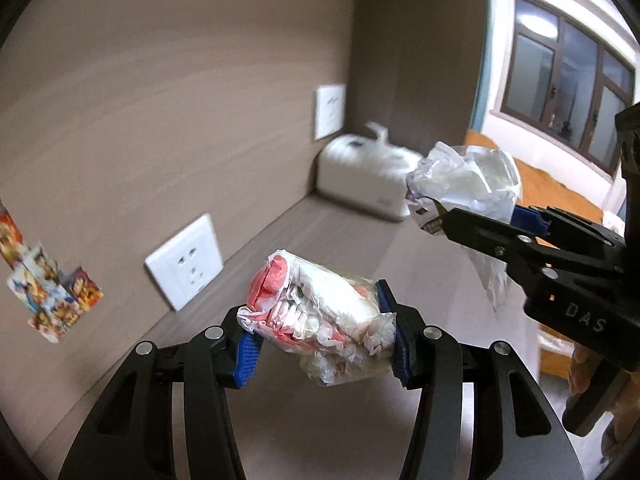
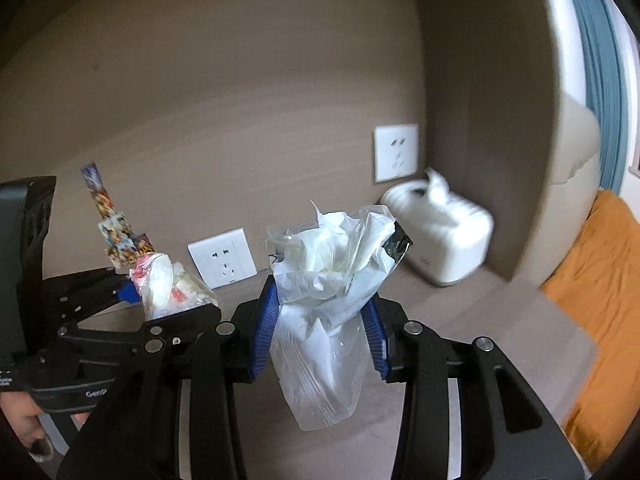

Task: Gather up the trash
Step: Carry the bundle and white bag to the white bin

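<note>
— Brown desk (image 1: 340,240) below, white tissue box (image 1: 360,180) in its far corner, 2 sockets on the wall. Where's the trash?

— Off the desk. My left gripper (image 1: 320,340) pinches the pink-and-white wad (image 1: 316,312); my right gripper (image 2: 320,320) clamps the clear wrapper (image 2: 328,280).

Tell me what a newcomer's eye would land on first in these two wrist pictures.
First, the crumpled clear wrapper with red and white scraps, clamped between the left gripper's blue pads, low in the left wrist view. Next, the clear bag stuffed with white tissue, pinched in the right gripper above the wooden desk. Behind both, a white tissue box sits in the corner beneath a wall socket.
</note>
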`<state>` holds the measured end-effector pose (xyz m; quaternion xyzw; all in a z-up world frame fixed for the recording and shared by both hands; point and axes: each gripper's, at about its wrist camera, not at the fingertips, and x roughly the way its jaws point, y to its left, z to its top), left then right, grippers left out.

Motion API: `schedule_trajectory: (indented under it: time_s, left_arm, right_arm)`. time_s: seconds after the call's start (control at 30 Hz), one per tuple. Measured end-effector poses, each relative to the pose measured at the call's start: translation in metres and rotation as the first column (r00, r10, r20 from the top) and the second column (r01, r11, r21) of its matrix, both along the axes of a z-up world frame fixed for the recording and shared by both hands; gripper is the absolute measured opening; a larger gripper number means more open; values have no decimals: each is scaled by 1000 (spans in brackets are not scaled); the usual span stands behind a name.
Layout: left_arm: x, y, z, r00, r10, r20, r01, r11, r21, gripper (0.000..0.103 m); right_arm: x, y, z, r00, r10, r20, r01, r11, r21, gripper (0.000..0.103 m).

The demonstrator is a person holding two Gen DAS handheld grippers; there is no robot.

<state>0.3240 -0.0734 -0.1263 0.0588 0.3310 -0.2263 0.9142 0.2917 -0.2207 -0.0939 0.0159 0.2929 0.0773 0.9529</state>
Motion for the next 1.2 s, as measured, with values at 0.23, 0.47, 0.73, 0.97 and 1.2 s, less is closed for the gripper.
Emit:
schedule_trajectory:
  time_s: [0.23, 0.47, 0.73, 0.97, 1.2]
  left_arm:
    - [-52, -37, 23, 998, -48, 41, 48, 999, -8, 51]
    - [-107, -98, 23, 991, -131, 22, 131, 991, -10, 51]
    - [-173, -165, 17, 972, -234, 3, 234, 972, -13, 51]
    - [-225, -217, -2, 959, -281, -26, 281, 960, 3, 51]
    - [-248, -253, -37, 945, -314, -89, 319, 947, 41, 51]
  right_arm:
    - [-58, -32, 24, 999, -32, 29, 32, 999, -19, 42]
    - [-122, -77, 32, 996, -85, 23, 86, 996, -22, 42]
    - [-195, -128, 32, 989, -148, -2, 148, 989, -20, 42]
    - [-246, -166, 14, 984, -173, -35, 173, 985, 9, 42]
    - [-264, -198, -26, 975, -193, -107, 199, 979, 47, 42]
